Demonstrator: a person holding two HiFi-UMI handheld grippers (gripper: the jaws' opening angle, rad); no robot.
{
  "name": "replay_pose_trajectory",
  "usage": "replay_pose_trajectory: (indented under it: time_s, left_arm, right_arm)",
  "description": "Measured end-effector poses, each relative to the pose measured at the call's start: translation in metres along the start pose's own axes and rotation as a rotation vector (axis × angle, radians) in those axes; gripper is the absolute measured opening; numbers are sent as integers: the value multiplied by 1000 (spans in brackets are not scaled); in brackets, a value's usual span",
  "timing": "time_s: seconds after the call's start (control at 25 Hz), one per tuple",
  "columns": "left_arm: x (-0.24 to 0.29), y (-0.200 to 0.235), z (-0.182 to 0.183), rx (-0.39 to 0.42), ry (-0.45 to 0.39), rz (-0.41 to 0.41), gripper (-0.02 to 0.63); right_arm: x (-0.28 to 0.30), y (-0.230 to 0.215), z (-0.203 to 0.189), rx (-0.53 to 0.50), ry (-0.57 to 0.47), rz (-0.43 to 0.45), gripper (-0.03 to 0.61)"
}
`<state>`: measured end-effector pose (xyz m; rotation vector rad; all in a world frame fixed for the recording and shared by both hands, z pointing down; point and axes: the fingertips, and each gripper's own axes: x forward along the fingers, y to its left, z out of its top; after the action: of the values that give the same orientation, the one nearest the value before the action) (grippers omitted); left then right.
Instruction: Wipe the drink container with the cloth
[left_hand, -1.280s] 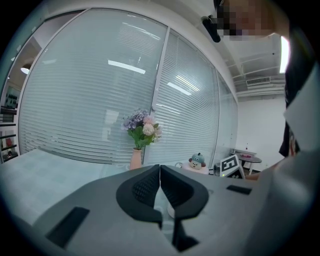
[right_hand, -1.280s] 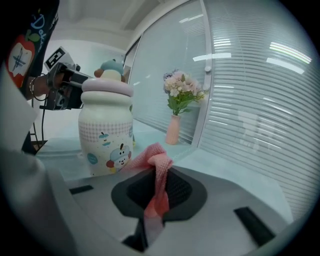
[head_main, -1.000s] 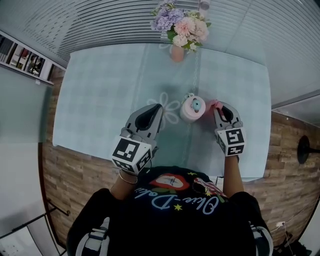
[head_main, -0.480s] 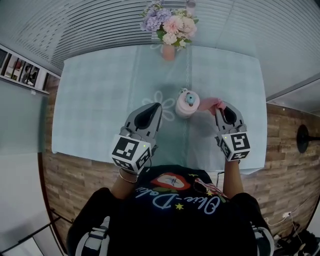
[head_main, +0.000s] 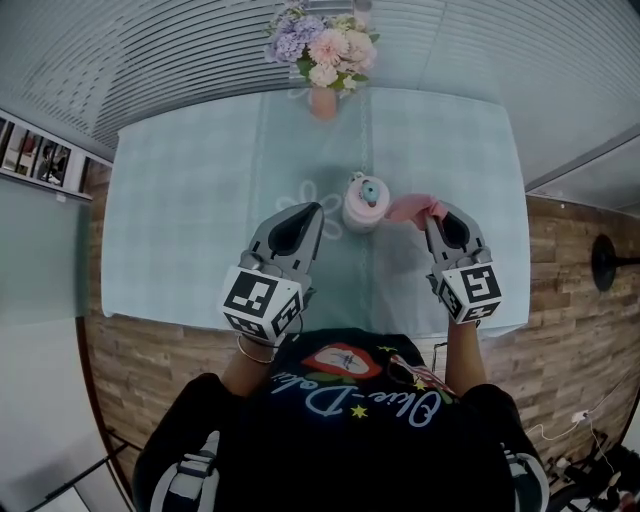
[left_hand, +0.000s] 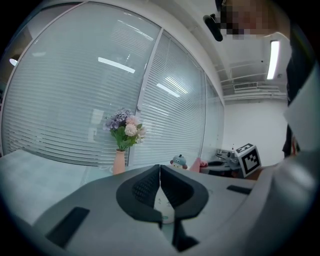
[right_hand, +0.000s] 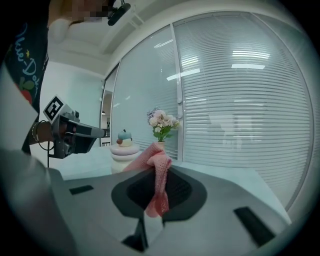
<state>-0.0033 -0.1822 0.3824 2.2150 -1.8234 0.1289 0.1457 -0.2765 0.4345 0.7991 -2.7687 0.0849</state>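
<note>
Head view. I log one surface (head_main: 200, 200) under a pale blue-green checked cover with a stitched flower outline at its middle. At the far edge stands a slim peach vase (head_main: 322, 100) of pink, white and lilac flowers. Near the centre sits a squat, rounded pale-pink drink container (head_main: 361, 208) topped by a small teal figure. The grey moulded left gripper (head_main: 312, 212) hangs just left of it, not touching. The right gripper (head_main: 432, 215) is at its right, with a pink knitted cloth (head_main: 410, 208) bunched at its tip and reaching toward the drink container.

Left gripper view. I read the ribbed black pads pressed together with nothing between them. The drink container shows beyond their tips.

Right gripper view. The pads pinch a hanging fold of the cloth, an open, loose knit. The drink container stands beyond, to the left.
</note>
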Motion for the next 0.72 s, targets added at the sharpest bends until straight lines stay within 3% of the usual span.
replay_pose_trajectory:
  time_s: [0.72]
  left_arm:
    - [5,0,-2,-5,5,-32,5]
  right_arm:
    - [-4,3,-1,34,11,-18,28]
